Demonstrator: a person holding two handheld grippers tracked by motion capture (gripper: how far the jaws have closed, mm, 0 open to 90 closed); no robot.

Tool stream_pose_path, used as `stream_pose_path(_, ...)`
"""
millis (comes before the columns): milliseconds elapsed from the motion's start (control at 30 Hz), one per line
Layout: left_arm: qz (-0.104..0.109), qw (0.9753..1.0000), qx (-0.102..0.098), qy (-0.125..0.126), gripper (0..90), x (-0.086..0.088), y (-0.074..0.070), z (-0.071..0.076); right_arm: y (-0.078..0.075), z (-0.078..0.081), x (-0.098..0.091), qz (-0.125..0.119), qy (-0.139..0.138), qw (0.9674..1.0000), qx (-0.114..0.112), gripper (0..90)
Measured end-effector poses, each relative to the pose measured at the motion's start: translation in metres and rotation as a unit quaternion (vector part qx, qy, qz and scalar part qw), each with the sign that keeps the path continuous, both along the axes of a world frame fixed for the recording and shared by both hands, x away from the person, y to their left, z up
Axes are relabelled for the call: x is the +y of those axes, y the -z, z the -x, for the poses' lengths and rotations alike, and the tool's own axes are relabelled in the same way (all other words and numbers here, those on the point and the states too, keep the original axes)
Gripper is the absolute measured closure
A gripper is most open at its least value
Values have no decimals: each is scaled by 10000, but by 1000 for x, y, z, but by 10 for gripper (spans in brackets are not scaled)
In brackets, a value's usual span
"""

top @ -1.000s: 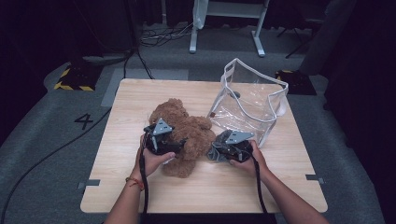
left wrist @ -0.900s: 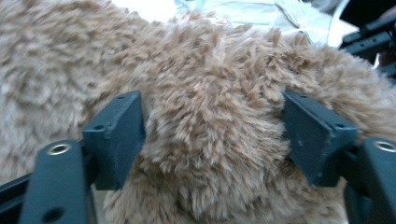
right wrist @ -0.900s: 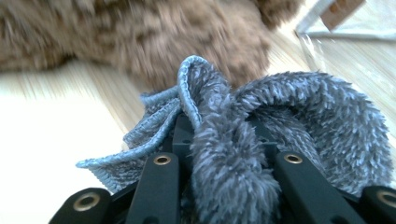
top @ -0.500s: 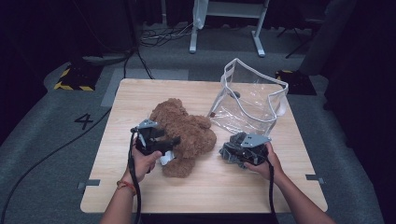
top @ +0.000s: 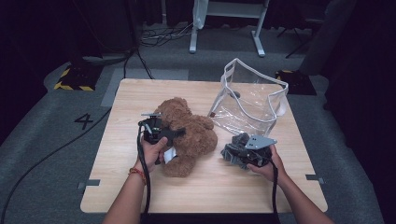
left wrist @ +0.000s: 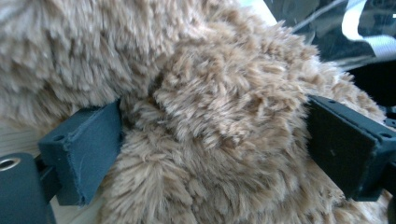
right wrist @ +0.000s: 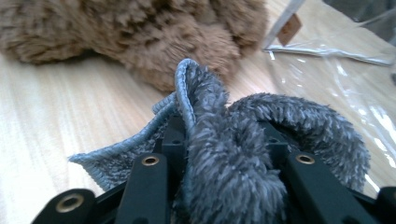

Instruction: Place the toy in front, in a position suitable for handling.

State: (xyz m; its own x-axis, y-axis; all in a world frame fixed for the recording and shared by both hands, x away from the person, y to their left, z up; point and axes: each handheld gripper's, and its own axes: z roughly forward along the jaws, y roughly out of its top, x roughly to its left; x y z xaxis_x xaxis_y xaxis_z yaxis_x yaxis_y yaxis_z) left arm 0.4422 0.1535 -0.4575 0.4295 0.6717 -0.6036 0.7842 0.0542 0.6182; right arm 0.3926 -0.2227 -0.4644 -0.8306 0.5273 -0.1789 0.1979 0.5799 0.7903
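While your left gripper (top: 173, 134) sits against the near-left flank of the teddy bear (top: 191, 133), its jaws have just been opening and now stand wide, one on each side of a plush limb (left wrist: 219, 102); the left pad (left wrist: 88, 149) touches the fur, while the right pad (left wrist: 343, 140) is just beside it, so no squeeze is shown. Compared with a second ago, this gripper has slid toward the bear's left edge, which reads as a release or a regrip, not a carry. Your right gripper (top: 236, 154) has drawn away from the bear and now lies near the right of the table (top: 140, 196), in front of the clear bag (top: 252, 100). Its jaws have just been opening slightly, yet the grey cloth (right wrist: 233, 140) is bunched between them and draped over them, so it is held. The bear lies at the table's centre, just left of the bag, which stands upright at the far right with its mouth open. Judged from this layout, the cloth has been separated from the bear and both remain outside the bag; packing is not yet begun.
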Motion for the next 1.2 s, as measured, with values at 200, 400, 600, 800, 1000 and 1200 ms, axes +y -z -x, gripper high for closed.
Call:
stream_pose_path(200,-309,9963,-259,762,157,-12,5,-1,3,-1,0,-43,-130,9998,123,591)
stream_pose_path(400,-843,9869,-899,1042,480,-24,0,5,3,-1,-3,-78,-183,9997,167,578)
stream_pose_path(600,-946,9788,-1571,911,786,-19,-12,20,0,2,-13,-103,-170,9996,177,565)
stream_pose_path(800,-578,9882,-1278,611,569,-9,-5,21,-7,0,-27,-147,51,9997,182,495)
stream_pose_path(1000,-722,9886,-1072,774,169,-7,-8,25,-18,-3,-24,-293,12,9994,193,355)
stream_pose_path(1200,-922,9809,-1222,1200,154,-7,-9,28,-27,3,-4,97,-241,9997,50,259)
